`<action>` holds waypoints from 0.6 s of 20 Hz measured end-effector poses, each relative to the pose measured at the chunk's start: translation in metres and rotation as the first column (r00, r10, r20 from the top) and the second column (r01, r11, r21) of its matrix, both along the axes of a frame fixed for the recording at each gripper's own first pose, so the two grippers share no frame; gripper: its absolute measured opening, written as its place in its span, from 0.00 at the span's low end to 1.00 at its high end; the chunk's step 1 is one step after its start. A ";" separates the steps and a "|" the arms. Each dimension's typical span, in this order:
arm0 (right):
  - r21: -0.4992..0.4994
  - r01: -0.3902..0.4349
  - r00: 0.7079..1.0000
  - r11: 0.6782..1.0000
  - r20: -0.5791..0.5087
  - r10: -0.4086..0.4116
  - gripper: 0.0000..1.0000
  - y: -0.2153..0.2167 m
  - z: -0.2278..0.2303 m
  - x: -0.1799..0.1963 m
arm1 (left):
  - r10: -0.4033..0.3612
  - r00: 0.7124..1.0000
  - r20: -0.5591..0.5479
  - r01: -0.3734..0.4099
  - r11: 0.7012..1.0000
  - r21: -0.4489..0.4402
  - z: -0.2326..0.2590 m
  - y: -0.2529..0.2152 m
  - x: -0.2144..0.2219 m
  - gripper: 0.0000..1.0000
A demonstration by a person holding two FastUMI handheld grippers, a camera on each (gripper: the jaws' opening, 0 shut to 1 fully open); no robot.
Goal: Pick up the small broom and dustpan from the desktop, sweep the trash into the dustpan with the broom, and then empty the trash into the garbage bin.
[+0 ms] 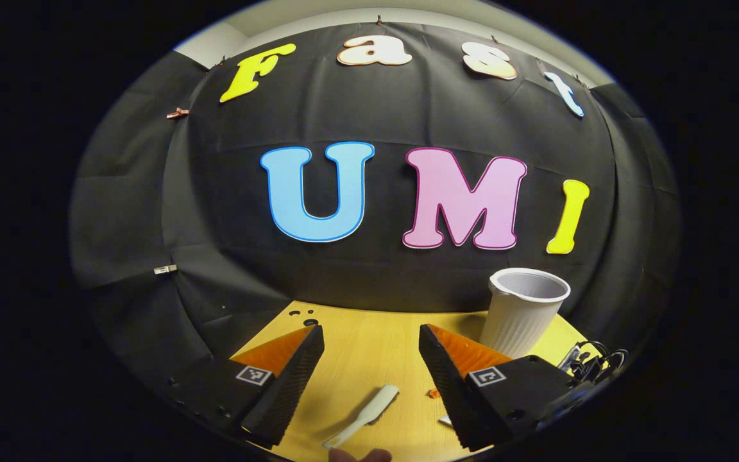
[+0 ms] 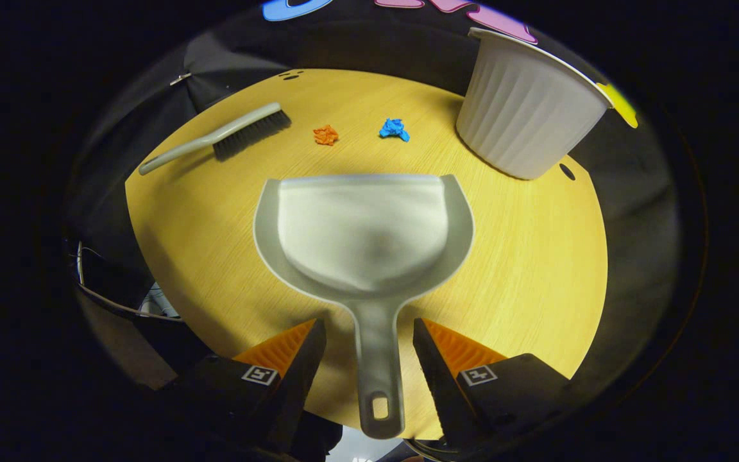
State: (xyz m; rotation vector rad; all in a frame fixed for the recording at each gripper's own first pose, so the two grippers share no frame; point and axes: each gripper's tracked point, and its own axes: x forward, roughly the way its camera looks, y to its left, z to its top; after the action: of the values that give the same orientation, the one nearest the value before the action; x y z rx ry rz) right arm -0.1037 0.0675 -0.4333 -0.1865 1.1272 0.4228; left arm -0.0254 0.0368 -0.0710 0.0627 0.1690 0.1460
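The dustpan (image 2: 369, 237) lay flat on the yellow wooden surface (image 2: 536, 269), its handle pointing back between the fingers of my right tongs (image 2: 369, 346), which stood open on either side of it without touching. Beyond the pan's front edge sat an orange scrap (image 2: 326, 135) and a blue scrap (image 2: 394, 129), close together. Farther left lay the small broom (image 2: 228, 138); a white ribbed garbage bin (image 2: 526, 115) stood at the far right. My left tongs (image 1: 371, 350) were open too, held above the surface with the broom's handle (image 1: 363, 416) below them.
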 end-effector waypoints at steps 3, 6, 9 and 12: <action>0.010 0.019 0.999 1.000 -0.034 -0.018 0.85 0.005 -0.012 0.007 | 0.008 1.000 -0.008 -0.008 1.000 0.002 -0.003 0.003 -0.001 0.95; 0.009 0.026 0.997 1.000 -0.075 -0.025 0.76 0.006 -0.019 0.012 | 0.006 1.000 -0.025 -0.006 1.000 -0.015 -0.009 0.003 -0.001 0.96; 0.019 0.020 0.995 1.000 -0.099 -0.018 0.63 0.009 -0.020 0.013 | 0.009 0.999 -0.043 -0.010 1.000 -0.010 -0.015 0.003 -0.001 0.95; 0.016 0.014 0.994 1.000 -0.111 -0.012 0.66 0.010 -0.020 0.013 | 0.013 0.998 -0.066 -0.014 1.000 -0.018 -0.023 0.003 0.000 0.95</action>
State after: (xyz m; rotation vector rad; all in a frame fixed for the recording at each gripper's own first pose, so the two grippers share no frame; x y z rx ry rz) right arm -0.0908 0.0773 -0.4535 -0.1423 1.2326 0.4346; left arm -0.0250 0.0399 -0.0941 0.0478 0.2361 0.1559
